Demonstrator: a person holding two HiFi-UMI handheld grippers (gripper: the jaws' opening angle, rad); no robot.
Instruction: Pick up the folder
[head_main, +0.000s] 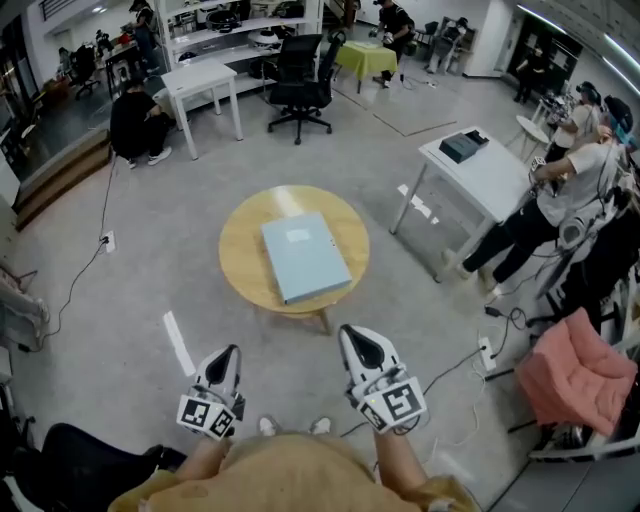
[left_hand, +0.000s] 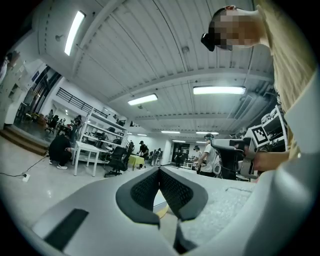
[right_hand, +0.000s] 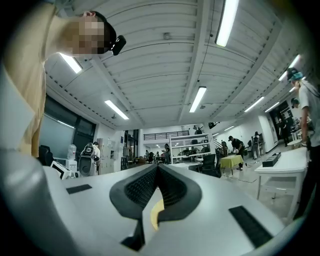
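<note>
A pale blue folder (head_main: 304, 257) lies flat on a small round wooden table (head_main: 240, 250) in the middle of the head view. Both grippers hang well short of the table, close to my body. My left gripper (head_main: 228, 354) is shut and empty, its tips pointing toward the table. My right gripper (head_main: 354, 338) is also shut with nothing in it. In the left gripper view the black pads (left_hand: 145, 189) meet at the tips, and a sliver of the table edge (left_hand: 162, 212) shows between them. The right gripper view shows its pads (right_hand: 142, 187) touching, with the table edge (right_hand: 155, 212) below.
A white table (head_main: 490, 175) with a dark box stands right of the round table, a person leaning at it. A pink chair (head_main: 575, 375) is at the right. A black office chair (head_main: 302, 85) and another white table (head_main: 205, 85) stand farther back. Cables run across the grey floor.
</note>
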